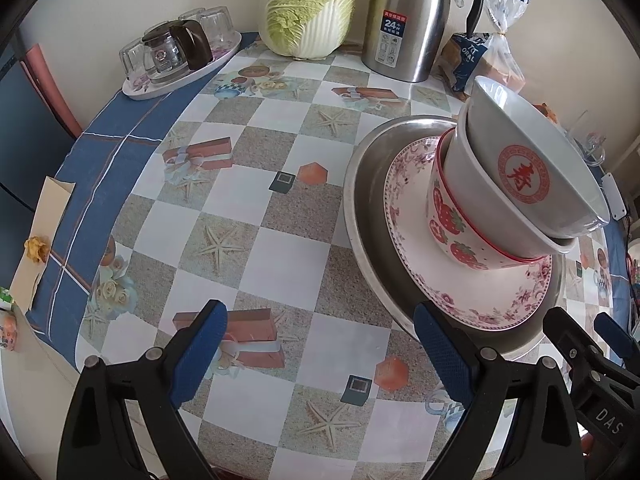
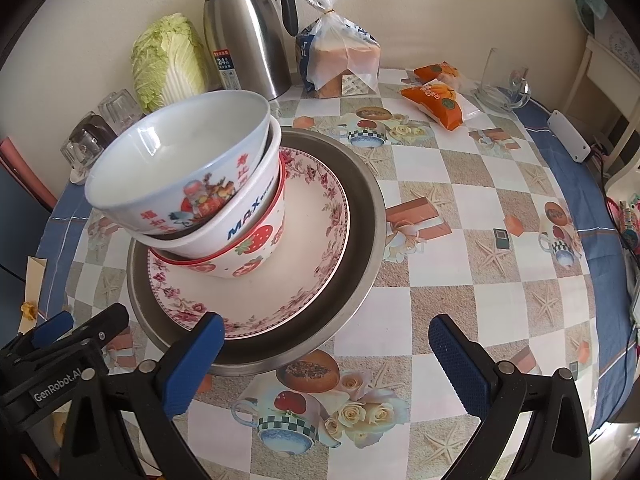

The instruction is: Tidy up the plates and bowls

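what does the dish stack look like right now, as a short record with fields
base: metal pan on the table
on pan: floral plate
bowls, bottom to top: strawberry bowl, white MAX bowl, top bowl
stack lean: tilted, bowls sit off the plate's centre
left tool: open, empty
right tool: open, empty
behind: thermos, cabbage

A round table [image 2: 460,208] with a checked oilcloth stands against a cream wall [image 2: 420,8].

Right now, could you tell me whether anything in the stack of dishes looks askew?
Yes: the top bowl sits tilted in the nested bowls, leaning off-centre on the floral plate inside the metal basin. Nothing looks spilled or broken.
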